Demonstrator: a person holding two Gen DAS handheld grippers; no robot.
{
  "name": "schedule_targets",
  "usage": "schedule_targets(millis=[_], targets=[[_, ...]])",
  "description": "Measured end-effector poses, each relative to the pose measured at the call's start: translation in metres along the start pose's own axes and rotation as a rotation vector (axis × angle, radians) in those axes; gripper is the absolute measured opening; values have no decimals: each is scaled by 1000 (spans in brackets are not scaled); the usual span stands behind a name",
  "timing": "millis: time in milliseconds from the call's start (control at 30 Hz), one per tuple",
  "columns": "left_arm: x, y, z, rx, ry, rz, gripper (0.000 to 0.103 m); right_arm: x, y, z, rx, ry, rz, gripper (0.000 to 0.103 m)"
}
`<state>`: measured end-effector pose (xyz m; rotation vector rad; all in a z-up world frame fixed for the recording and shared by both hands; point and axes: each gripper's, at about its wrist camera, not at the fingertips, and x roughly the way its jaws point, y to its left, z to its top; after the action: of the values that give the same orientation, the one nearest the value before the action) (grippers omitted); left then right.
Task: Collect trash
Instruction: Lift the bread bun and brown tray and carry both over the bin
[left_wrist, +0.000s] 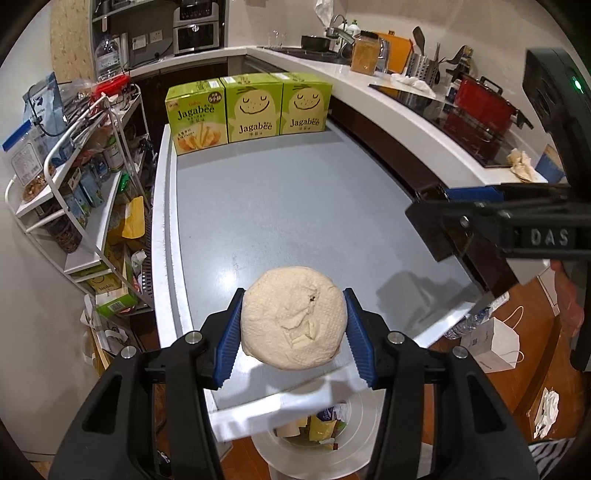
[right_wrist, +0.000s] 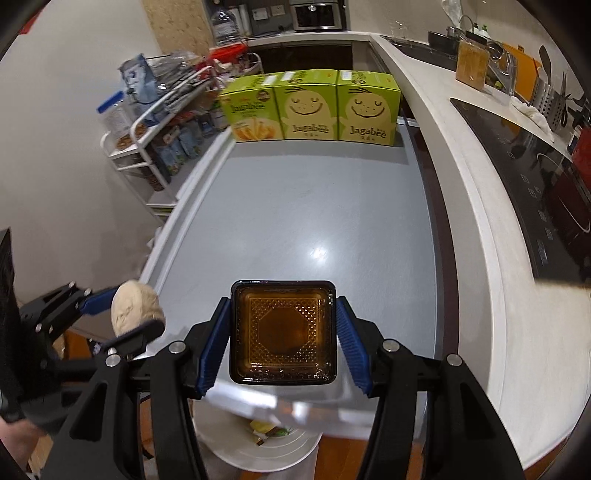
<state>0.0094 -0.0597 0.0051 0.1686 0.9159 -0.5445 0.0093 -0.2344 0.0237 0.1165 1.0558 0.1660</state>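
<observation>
My left gripper (left_wrist: 293, 330) is shut on a crumpled beige paper ball (left_wrist: 293, 317) and holds it above the near edge of the grey table (left_wrist: 295, 206). It also shows in the right wrist view (right_wrist: 135, 314) at the left. My right gripper (right_wrist: 282, 338) is shut on a square amber plastic tray (right_wrist: 283, 332) with a black rim, held above the table's near edge. A white trash bin (left_wrist: 351, 435) holding wrappers stands on the floor below both grippers; it also shows in the right wrist view (right_wrist: 266, 454).
Three green Jagabee boxes (left_wrist: 251, 110) stand in a row at the table's far end. A white wire rack (left_wrist: 85, 192) full of packages stands to the left. A white counter (right_wrist: 480, 206) with a cooktop and red pot runs along the right. A white paper bag (left_wrist: 495, 343) sits on the floor.
</observation>
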Motion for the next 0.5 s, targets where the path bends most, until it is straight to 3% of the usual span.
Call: schedule_targets(millis=[333,500], targets=[[-31,-10,-24,39,13,-30,52,-25,17,-53,-58,55,71,55],[-37,-20,-43,72,59,-56,52,-23,24,-79,-90,118,116,55]])
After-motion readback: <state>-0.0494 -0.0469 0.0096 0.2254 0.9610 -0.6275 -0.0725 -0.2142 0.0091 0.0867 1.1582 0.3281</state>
